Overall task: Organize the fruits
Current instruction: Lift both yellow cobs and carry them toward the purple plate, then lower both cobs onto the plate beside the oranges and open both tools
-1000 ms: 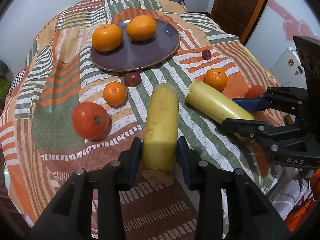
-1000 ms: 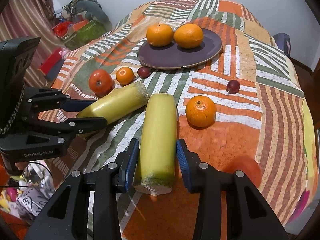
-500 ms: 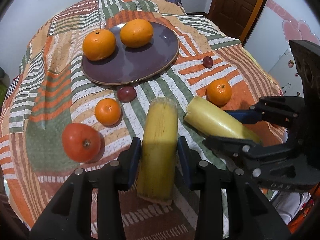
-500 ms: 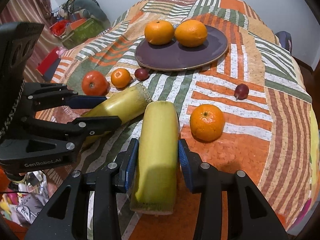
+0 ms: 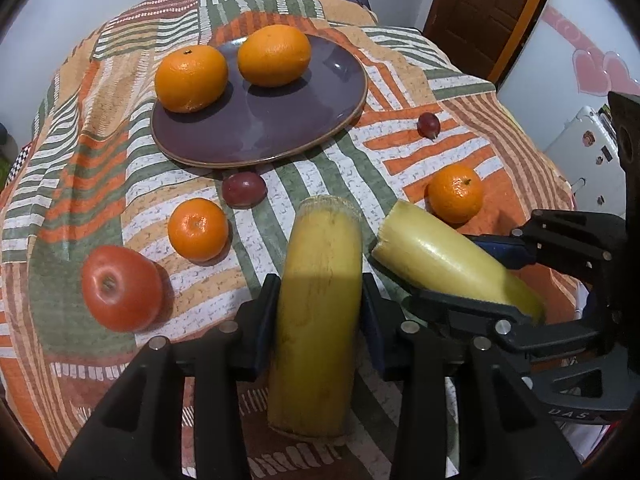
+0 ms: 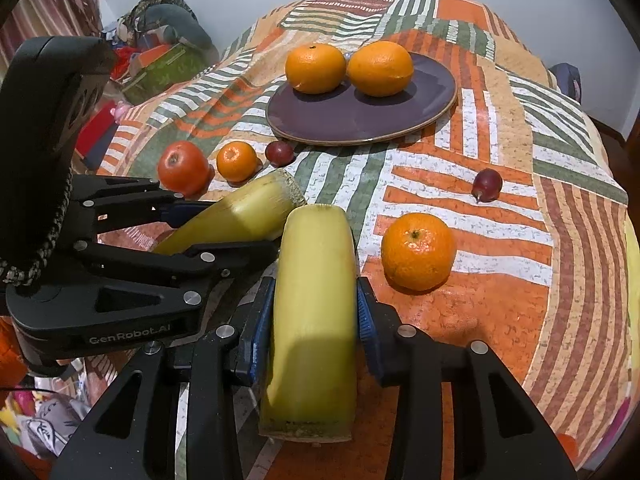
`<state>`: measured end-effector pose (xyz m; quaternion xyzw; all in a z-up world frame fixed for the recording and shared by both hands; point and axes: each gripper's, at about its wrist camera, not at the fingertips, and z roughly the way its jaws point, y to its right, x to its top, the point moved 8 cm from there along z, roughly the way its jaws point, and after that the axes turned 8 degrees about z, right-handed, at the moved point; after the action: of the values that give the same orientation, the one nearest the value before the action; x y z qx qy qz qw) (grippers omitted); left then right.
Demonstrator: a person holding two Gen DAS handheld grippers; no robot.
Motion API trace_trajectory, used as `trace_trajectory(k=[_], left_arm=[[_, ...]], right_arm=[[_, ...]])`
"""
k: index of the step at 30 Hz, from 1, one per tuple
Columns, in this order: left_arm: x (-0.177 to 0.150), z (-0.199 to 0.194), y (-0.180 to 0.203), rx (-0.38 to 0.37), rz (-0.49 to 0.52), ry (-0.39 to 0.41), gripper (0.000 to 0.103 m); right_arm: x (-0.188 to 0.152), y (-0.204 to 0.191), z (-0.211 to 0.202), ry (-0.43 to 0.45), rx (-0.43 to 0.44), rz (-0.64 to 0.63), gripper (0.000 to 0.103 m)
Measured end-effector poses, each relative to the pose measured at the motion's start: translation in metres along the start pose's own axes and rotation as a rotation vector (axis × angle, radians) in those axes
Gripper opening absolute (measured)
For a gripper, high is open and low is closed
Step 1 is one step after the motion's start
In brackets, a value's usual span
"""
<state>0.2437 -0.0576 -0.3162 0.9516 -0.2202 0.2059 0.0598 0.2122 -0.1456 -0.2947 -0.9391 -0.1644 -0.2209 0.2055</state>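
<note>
Striped patchwork cloth (image 5: pixel 100 152) covered the tabletop; on it each gripper clamped a pale yellow cut stalk. The left gripper (image 5: pixel 320 308) had its jaws pressed on the left stalk (image 5: pixel 318 280) near mid-length; the right gripper (image 6: pixel 314 312) was closing its jaws on the right stalk (image 6: pixel 314 300), pads against both flanks. The two stalks angled together, tips close — just short of the purple plate (image 5: pixel 280 128), which carried two oranges (image 5: pixel 192 78). Around lay smaller mandarins (image 5: pixel 198 229), a tomato (image 5: pixel 122 288) and plums (image 5: pixel 244 189). Both stalks looked stiff, smooth-skinned, fairly heavy — likely slippery; a mid-length hold seemed soundest.
</note>
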Motion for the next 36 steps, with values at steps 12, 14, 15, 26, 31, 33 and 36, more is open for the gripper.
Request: trace_trajectory(k=[12,14,15,26,31,33,36], left_arm=[[0.013,-0.04,-0.019,0.023,-0.057,0.098,0.037],[0.018,-0.047,-0.021,0.024,-0.06,0.118,0.037],[0.021,-0.051,-0.022,0.025,-0.059,0.128,0.037],[0.054,-0.067,-0.037,0.039,-0.067,0.186,0.037],[0.073,-0.065,-0.045,0.042,-0.068,0.203,0.037],[0.08,-0.063,-0.048,0.038,-0.072,0.209,0.037],[0.092,-0.058,-0.053,0.035,-0.075,0.211,0.037]], right_arm=[[0.027,0.001,-0.028,0.096,0.002,0.003,0.035],[0.034,0.002,-0.034,0.115,-0.004,0.0,0.035],[0.037,0.002,-0.036,0.124,-0.008,-0.001,0.035],[0.079,0.018,-0.047,0.2,-0.05,0.005,0.035],[0.099,0.027,-0.047,0.223,-0.07,0.011,0.035],[0.105,0.03,-0.046,0.227,-0.075,0.013,0.035],[0.114,0.036,-0.043,0.233,-0.09,0.017,0.035]])
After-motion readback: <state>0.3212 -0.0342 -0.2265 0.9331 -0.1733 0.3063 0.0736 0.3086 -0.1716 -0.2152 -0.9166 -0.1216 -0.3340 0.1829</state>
